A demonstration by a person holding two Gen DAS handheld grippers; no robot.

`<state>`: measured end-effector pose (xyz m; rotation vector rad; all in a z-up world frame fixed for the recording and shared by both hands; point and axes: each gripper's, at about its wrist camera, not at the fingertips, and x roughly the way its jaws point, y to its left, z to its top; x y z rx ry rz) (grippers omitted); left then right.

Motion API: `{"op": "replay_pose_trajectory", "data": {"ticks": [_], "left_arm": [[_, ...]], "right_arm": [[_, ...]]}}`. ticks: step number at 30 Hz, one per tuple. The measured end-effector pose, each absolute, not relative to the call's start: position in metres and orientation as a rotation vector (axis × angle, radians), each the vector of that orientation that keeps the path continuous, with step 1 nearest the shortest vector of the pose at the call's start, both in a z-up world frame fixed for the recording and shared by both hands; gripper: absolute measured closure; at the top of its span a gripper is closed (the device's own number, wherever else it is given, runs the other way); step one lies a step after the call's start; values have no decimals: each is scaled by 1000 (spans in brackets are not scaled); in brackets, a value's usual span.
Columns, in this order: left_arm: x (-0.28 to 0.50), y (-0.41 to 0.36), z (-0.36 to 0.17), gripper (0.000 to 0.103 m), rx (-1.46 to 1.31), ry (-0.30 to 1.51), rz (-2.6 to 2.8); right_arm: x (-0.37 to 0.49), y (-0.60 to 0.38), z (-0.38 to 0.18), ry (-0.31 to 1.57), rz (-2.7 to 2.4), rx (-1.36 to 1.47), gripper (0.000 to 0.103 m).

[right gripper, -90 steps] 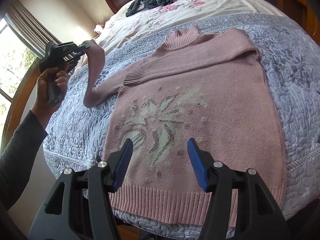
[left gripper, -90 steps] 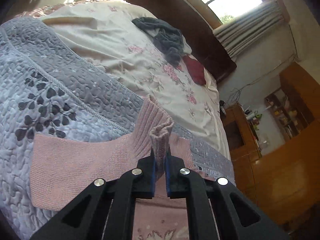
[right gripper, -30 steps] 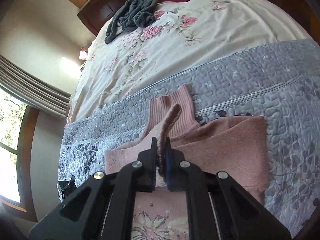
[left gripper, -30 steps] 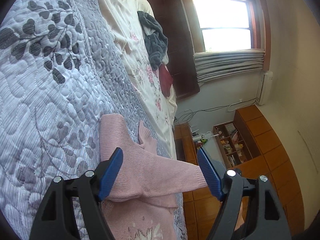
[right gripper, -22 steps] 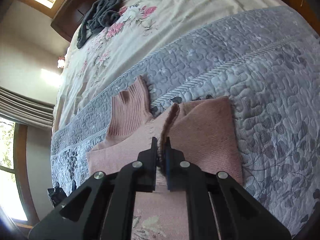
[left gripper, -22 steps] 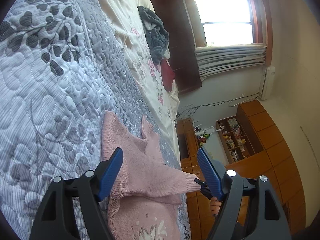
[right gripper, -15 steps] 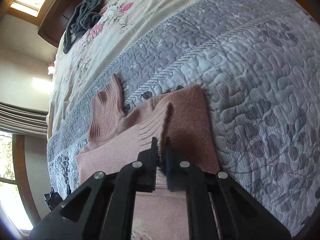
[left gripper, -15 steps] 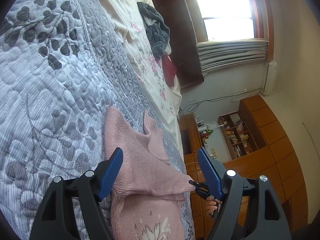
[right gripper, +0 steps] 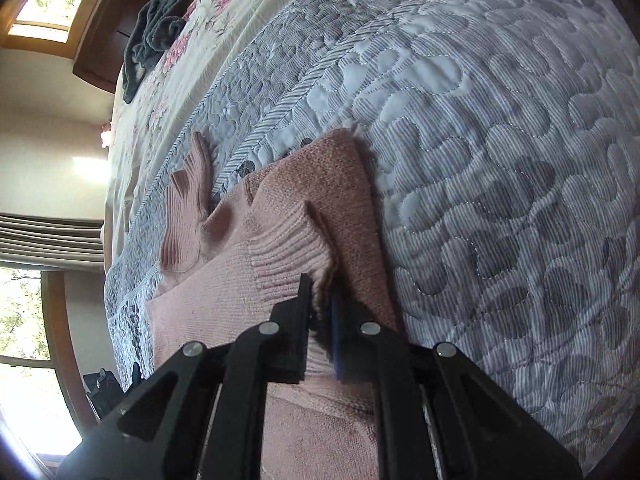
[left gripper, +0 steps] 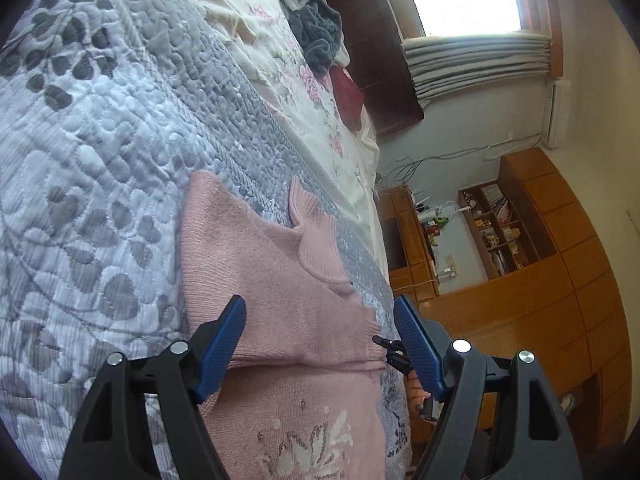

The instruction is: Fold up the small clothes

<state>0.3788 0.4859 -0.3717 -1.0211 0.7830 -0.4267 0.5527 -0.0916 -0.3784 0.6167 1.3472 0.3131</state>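
A pink sweater (left gripper: 280,288) lies flat on a grey quilt (left gripper: 100,128) spread over a bed, midway through being folded. Both sleeves are laid across the chest, one over the other, while the ribbed collar (left gripper: 316,236) points toward the head of the bed. The right claw (right gripper: 320,308) is clamped on the ribbed cuff (right gripper: 288,240) of the upper sleeve, holding it low at the sweater's right edge, the cuff not yet let go. The left claw (left gripper: 320,344) hovers with its blue-padded jaws spread wide and nothing between them, above the folded sleeves. The sleeve folds look all but finished; the body, with its pale flower pattern (left gripper: 304,452), lies at full length and is not yet doubled over, which by this view is the main step left. A grey garment (left gripper: 316,36) and a dark red one (left gripper: 348,96) wait farther up the bed, unfolded.
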Motion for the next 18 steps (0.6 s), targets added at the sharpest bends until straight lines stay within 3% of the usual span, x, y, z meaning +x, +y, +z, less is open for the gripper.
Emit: {"op": "replay_pose_trajectory", "data": {"ticks": [5,8,10,12,14,15,18], "left_arm": [[416,455,-380,27,-884,997,-431],[422,448,-408,28,-815,1119,-335],[422,449,-419,38,-790,1142,-304],[420,451,-418,42,-804,1148,-279],[419,448,-414,42,-774,1162,-255],[419,446,-410,42,-769,1170,-240],[423,441,-383,41,-749,1117,-286]], "right_arm": [[531,-101,-337,1237,419,640,89],[524,-98,-346,1257,487,646,89],[523,-98,-366,1302,483,633,89],[524,-101,-387,1339,458,630,103],[526,-109,-391,1338,470,670,103],[526,-111,-386,1321,484,686,97],[535,-112,-367,1267,538,698,92]]}}
